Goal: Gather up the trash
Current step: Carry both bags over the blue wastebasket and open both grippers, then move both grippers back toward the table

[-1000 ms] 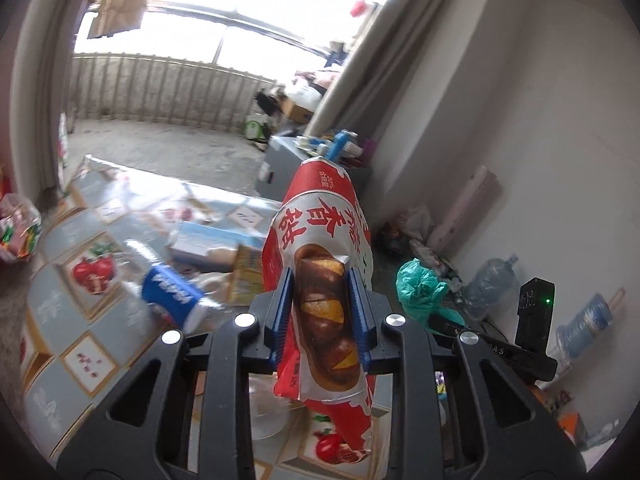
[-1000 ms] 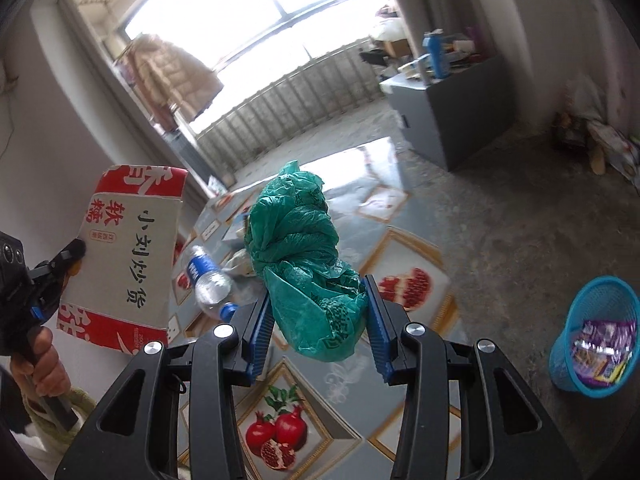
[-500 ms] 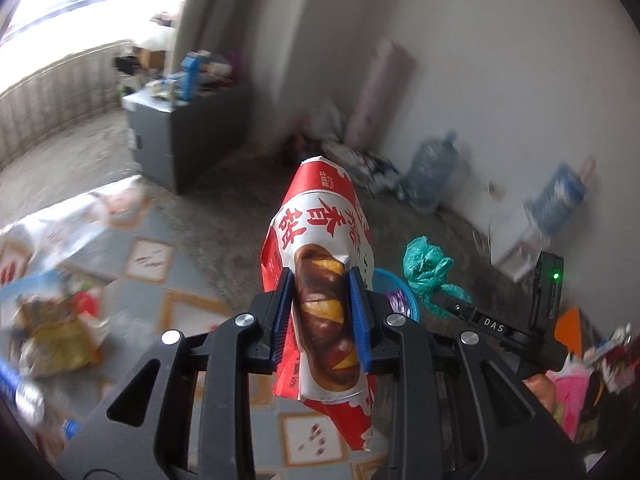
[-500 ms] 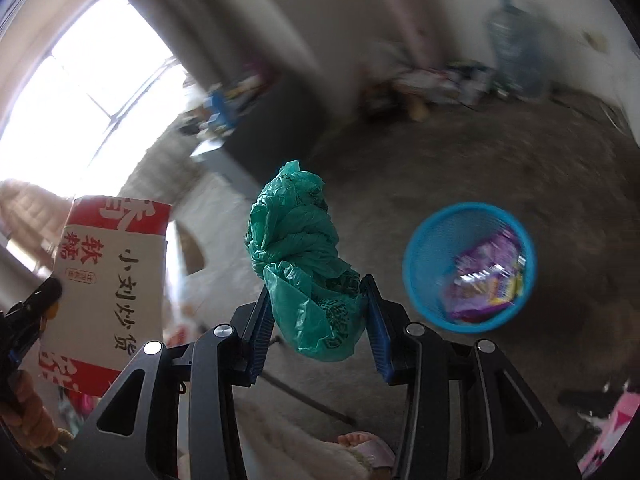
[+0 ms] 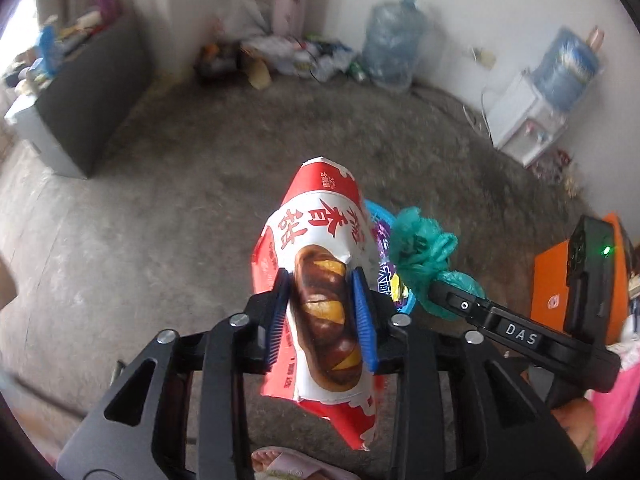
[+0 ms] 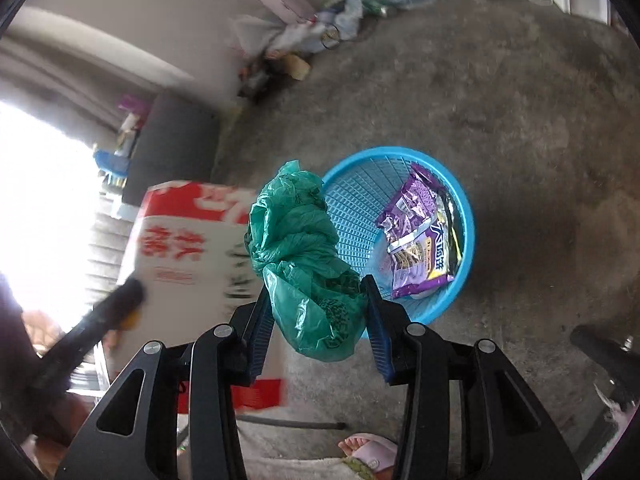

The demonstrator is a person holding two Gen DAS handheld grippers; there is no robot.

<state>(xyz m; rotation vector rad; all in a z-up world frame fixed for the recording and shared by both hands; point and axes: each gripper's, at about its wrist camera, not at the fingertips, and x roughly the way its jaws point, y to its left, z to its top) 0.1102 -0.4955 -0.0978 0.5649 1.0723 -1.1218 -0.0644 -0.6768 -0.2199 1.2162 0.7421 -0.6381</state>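
Left wrist view: the left gripper [image 5: 323, 312], which a second ago faced the littered counter, now points down at the bare floor [image 5: 120, 220]; its jaws have just been opening a little, yet the blue pads still flank and touch the red-and-white snack bag [image 5: 320, 280], which stands upright between them. Just right of it and slightly ahead, the right gripper [image 5: 430, 284] clenches the green plastic bag [image 5: 420, 248], with the blue basket [image 5: 374, 210] showing only as a sliver behind both. Right wrist view: the basket, off to the lower right a second ago, now lies directly ahead of and below the pads, holding a purple wrapper [image 6: 420, 232]; release appears imminent. The snack bag crowds the left side, and a slippered foot [image 6: 368, 450] stands near the basket.
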